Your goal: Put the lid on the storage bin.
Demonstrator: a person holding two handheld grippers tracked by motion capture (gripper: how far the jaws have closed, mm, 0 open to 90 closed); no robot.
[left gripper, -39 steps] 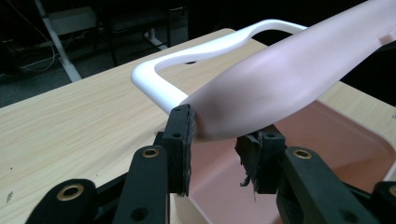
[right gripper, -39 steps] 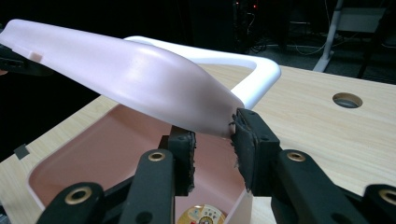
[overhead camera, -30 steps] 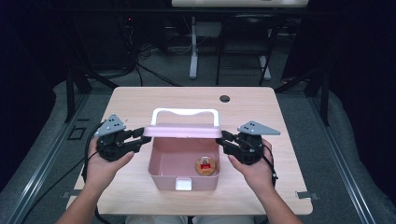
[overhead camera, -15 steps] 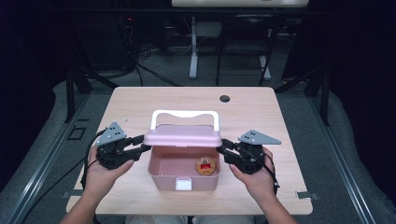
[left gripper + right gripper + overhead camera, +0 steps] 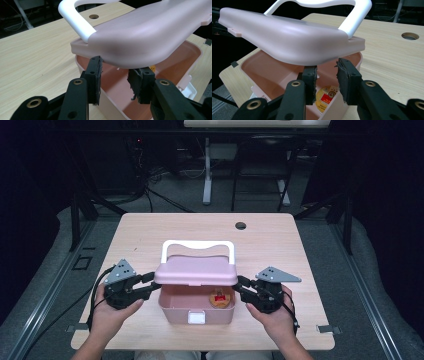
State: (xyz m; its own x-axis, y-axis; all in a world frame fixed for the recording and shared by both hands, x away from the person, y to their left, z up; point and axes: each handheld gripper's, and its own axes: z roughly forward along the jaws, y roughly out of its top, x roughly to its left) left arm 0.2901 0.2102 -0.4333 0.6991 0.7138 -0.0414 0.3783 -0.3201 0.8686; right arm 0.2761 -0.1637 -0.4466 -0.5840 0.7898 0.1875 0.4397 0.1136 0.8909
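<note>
I'm setting the lid (image 5: 196, 271) onto the pink box (image 5: 176, 311), low centre of frame on the desk (image 5: 150, 230). Left gripper (image 5: 150, 284) and right gripper (image 5: 241, 286) stand open, propping the lid's ends from beneath. Next, I judge: sink level, then slide out sideways.

Pink box (image 5: 172, 309) under a paler pink lid (image 5: 196, 270) with white handle (image 5: 197, 244). Inside box, round orange-yellow item (image 5: 220, 299) with red centre. Under box, light wood-grain table (image 5: 150, 232). Beside box, black grippers, grey plates.
</note>
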